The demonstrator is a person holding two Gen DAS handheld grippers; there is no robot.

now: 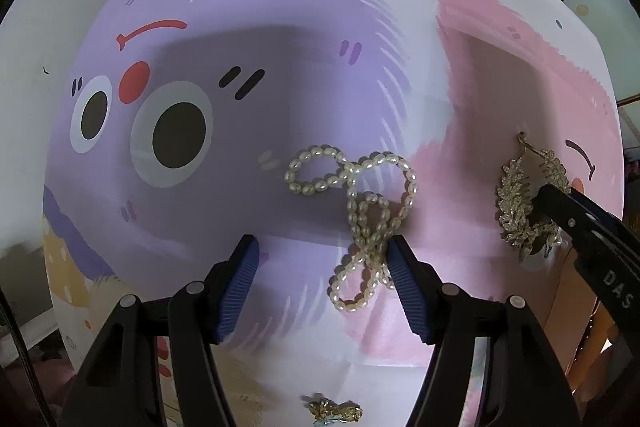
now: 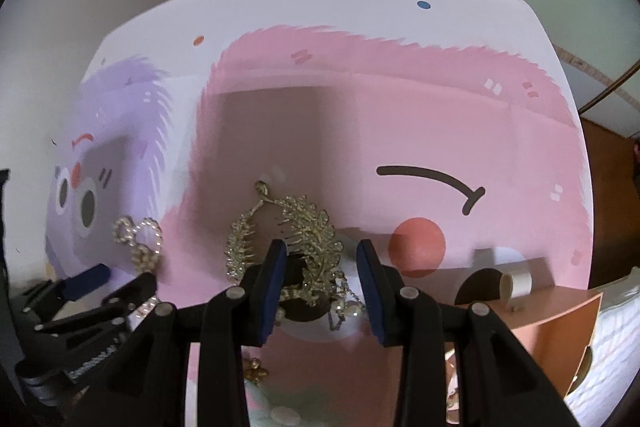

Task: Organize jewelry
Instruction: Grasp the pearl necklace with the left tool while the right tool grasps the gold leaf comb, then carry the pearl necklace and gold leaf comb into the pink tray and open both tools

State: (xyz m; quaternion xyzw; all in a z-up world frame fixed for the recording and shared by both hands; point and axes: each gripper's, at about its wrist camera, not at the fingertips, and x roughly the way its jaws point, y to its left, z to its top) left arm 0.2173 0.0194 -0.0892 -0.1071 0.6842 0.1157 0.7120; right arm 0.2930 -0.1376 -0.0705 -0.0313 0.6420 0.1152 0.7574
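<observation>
On the cartoon-print tabletop (image 1: 208, 7), left tongs (image 1: 322, 255) spread wide, pearl strand (image 1: 360, 203) lying between them, its loops touching the right pad; right tongs (image 2: 322, 259) partly open over the gold leaf piece (image 2: 308, 239), pads not pressing it

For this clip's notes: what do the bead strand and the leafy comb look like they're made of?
Bead strand: probably pearl or imitation pearl; small oval cream beads with a soft sheen. Leafy comb: apparently pale gold-toned metal, with glittering textured fronds and fine teeth; plating or stones can't be told.
</observation>
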